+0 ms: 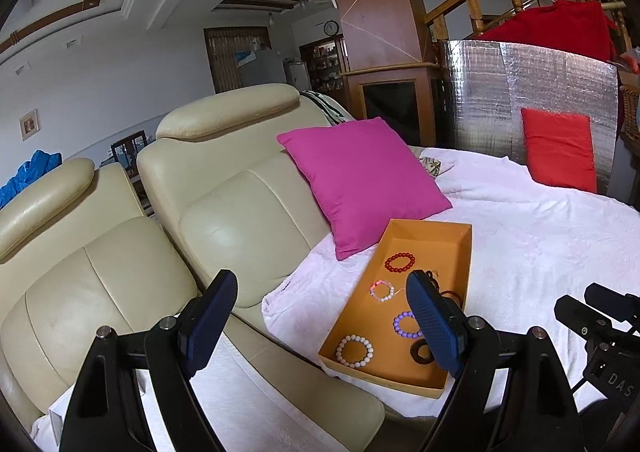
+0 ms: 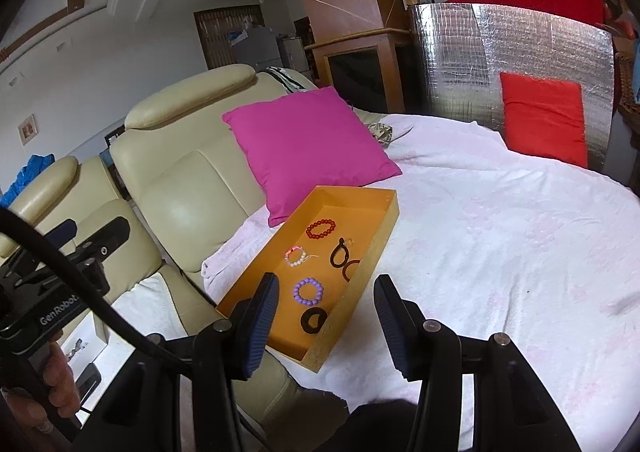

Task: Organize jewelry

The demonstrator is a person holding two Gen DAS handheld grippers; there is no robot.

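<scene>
Orange shallow cardboard tray (image 1: 460,248) on white-blanketed sofa holds beaded bracelets, e.g. red bead bracelet (image 1: 399,262), spaced for sorting. Left hand-held gripper (image 1: 320,326) and right hand-held gripper (image 2: 326,326) both wide open, empty, hovering nearby.

The tray (image 2: 384,212) is orange. In it are a red bead bracelet (image 2: 321,229), a purple bead bracelet (image 2: 308,291), a white bead bracelet (image 1: 354,349) and a black hair tie (image 2: 313,320). The blanket (image 2: 500,244) is pale pink. One pillow (image 2: 308,144) is bright pink, and another pillow (image 2: 544,116) is red. The sofa (image 1: 224,212) is cream. The fingers (image 2: 262,322) are dark blue.
</scene>
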